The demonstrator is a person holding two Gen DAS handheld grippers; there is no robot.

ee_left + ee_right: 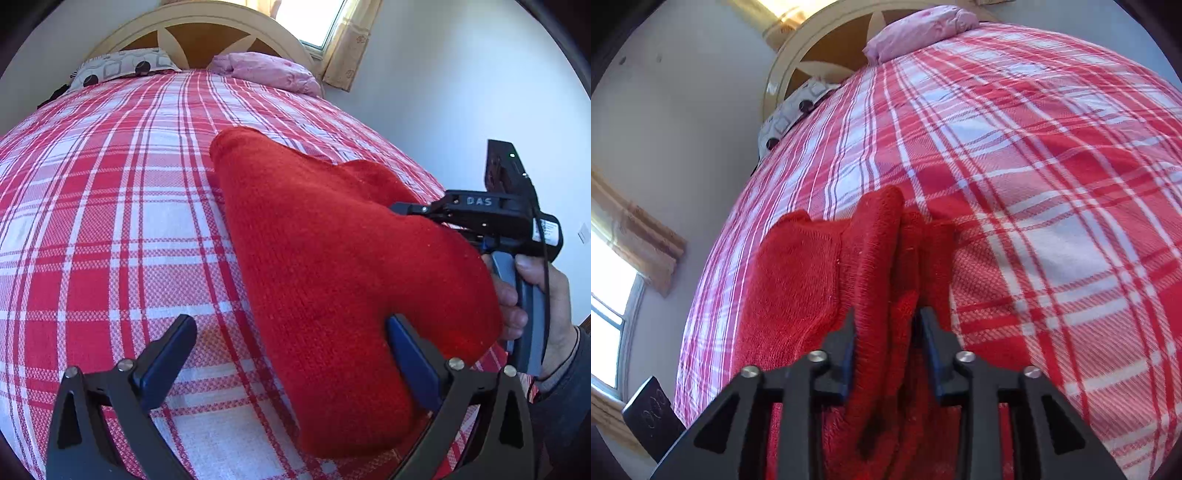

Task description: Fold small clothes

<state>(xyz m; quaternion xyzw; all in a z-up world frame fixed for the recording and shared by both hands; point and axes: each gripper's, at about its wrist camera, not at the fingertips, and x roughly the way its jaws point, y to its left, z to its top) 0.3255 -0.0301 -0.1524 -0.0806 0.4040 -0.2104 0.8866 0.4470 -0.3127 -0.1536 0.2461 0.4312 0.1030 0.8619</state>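
A small red knitted garment (332, 258) lies on the red-and-white plaid bedspread (110, 221). It spreads from the middle of the bed to the right edge. My left gripper (290, 325) stands wide open low over the garment's near end; its right finger (410, 354) touches the knit and its left finger is over bare bedspread. My right gripper (400, 208) reaches in from the right at the garment's right edge. In the right wrist view a raised ridge of the red garment (798, 266) is bunched between the fingers of my right gripper (886, 321), which is shut on it.
A patterned pillow (118, 68) and a pink pillow (273, 70) lie by the wooden headboard (199, 26). A curtained window (325, 22) and white wall (461, 92) are to the right of the bed. A hand (535, 288) holds the right gripper's handle.
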